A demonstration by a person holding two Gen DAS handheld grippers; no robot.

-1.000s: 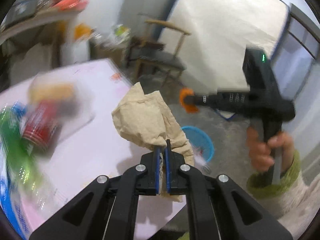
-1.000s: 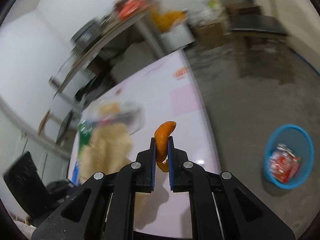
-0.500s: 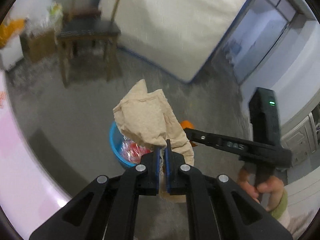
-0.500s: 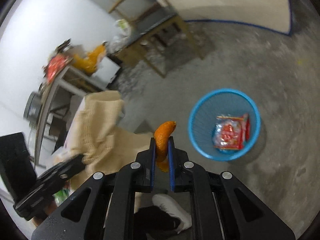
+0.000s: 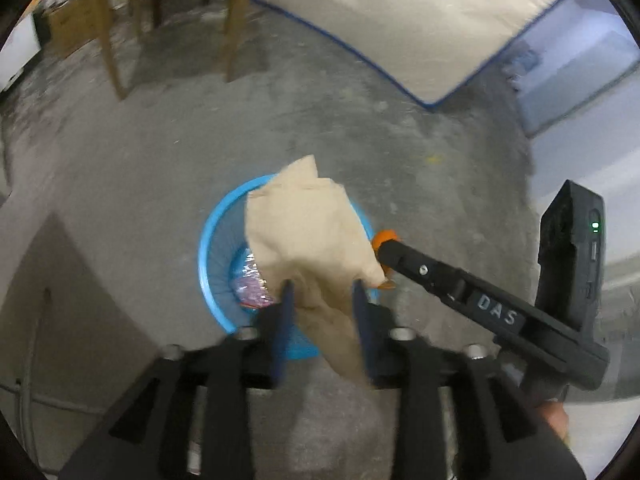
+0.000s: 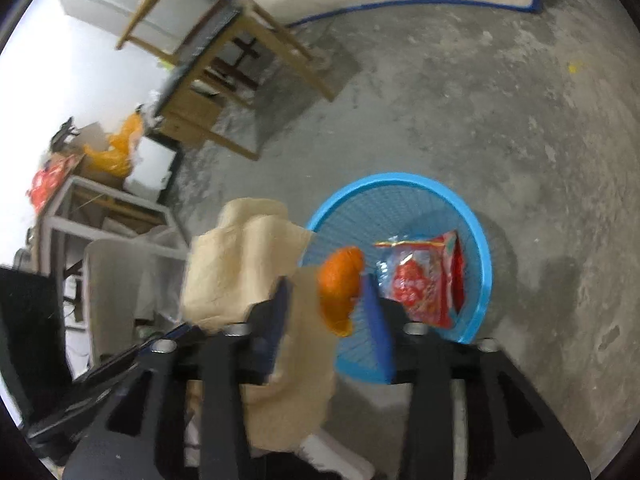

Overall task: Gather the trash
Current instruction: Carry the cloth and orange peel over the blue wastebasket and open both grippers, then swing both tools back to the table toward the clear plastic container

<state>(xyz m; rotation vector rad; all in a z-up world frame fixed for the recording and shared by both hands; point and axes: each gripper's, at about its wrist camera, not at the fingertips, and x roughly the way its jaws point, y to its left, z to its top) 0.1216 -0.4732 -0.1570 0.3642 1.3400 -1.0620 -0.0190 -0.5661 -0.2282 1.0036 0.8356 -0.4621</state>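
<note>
My left gripper (image 5: 322, 286) hangs over the blue mesh basket (image 5: 208, 240), and its jaws are opening. A crumpled brown paper (image 5: 308, 232) still sits between them, no longer pinched. My right gripper (image 6: 328, 280) is over the same basket (image 6: 400, 178), its jaws opening too. An orange peel (image 6: 340, 284) is loose in the gap, close to the right finger. In the left wrist view the right gripper (image 5: 380, 248) reaches in from the right with the peel (image 5: 384, 236) at its tip. A red snack packet (image 6: 420, 284) lies in the basket.
The basket stands on a bare concrete floor (image 6: 520, 100). A wooden chair (image 5: 168, 20) is behind it, and a white mattress with a blue edge (image 5: 400, 20) leans beyond. A cluttered shelf (image 6: 100, 200) stands at the left. A white shoe (image 6: 324, 450) shows below my right gripper.
Both grippers swung from the pink table down to over the blue basket. Both went from shut on their trash to jaws apart, with the paper and peel coming free.
</note>
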